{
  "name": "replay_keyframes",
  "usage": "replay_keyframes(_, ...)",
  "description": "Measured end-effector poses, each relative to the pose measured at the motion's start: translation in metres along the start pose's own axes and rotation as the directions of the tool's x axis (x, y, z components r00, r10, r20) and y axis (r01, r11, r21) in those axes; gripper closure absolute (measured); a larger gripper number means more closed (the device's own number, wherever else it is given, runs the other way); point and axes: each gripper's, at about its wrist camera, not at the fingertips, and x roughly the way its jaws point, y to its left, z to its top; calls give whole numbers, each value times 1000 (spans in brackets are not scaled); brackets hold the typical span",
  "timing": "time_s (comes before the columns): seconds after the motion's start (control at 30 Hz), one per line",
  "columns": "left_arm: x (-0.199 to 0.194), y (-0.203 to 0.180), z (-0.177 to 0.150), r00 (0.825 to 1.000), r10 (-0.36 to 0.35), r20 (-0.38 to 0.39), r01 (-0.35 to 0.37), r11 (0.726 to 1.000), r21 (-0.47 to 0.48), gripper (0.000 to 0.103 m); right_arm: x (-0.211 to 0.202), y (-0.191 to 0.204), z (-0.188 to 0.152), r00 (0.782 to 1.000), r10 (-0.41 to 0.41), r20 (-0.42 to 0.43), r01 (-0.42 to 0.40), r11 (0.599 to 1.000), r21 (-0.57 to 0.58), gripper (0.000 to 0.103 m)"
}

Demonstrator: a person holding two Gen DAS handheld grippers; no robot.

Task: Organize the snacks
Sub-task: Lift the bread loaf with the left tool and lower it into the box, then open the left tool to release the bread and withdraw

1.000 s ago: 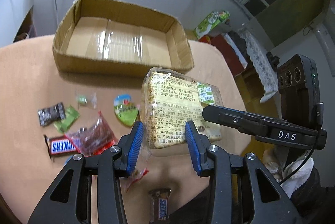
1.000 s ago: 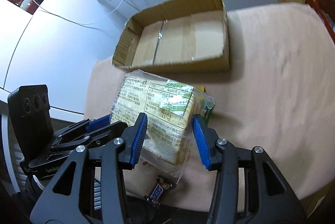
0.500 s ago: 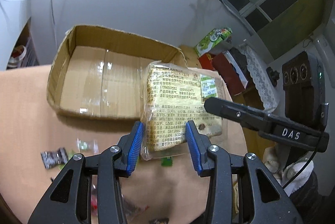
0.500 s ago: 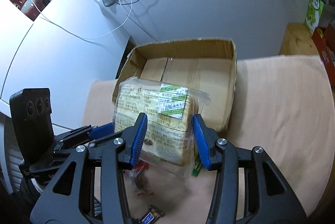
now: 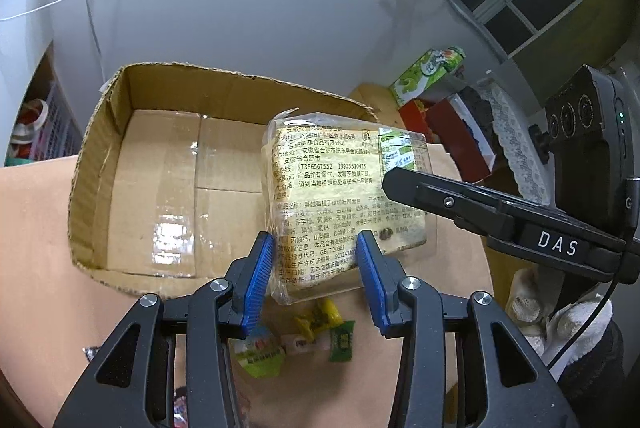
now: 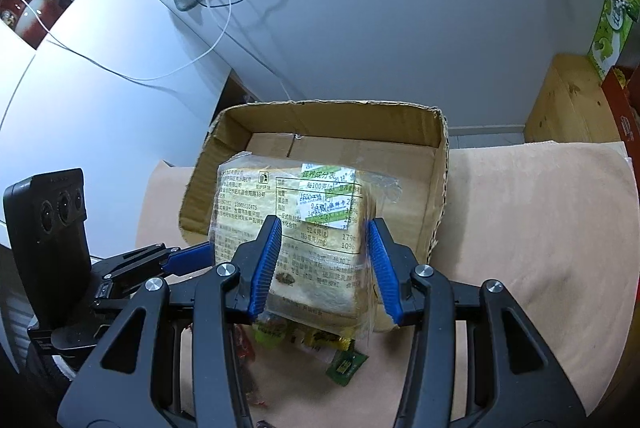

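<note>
A clear-wrapped loaf of sliced bread [image 5: 344, 200] [image 6: 296, 228] is held off the surface [image 6: 540, 248] by both tools at once. The near end of the pack is clamped between the blue pads of the left tool [image 5: 316, 276], and its right-hand end is clamped by the right tool [image 6: 324, 260]. The bread is carried over the right part of the open cardboard box [image 5: 168, 180] [image 6: 400, 164], whose taped floor is bare. In the left wrist view, the right tool is seen reaching in from 3 o'clock. Small wrapped sweets [image 5: 320, 328] [image 6: 344, 360] lie on the tan-covered surface at 6 o'clock, beneath the bread.
</note>
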Motion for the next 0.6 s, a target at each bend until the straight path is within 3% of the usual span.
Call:
replay_keyframes(0.27, 15, 3, 6, 999, 27, -35, -27, 1000, 9, 61, 15, -2, 1, 999, -28, -35, 27, 999, -23, 56)
replay_keyframes(0.4, 21, 0, 6, 996, 74, -45, -72, 997, 38, 62, 23, -6, 2, 995, -84, -60, 83, 996, -30, 56)
replay_keyframes(0.6, 24, 0, 2, 993, 109, -55, -106, 993, 54, 64, 20, -8, 0, 992, -117, -46, 115, 993, -38, 56)
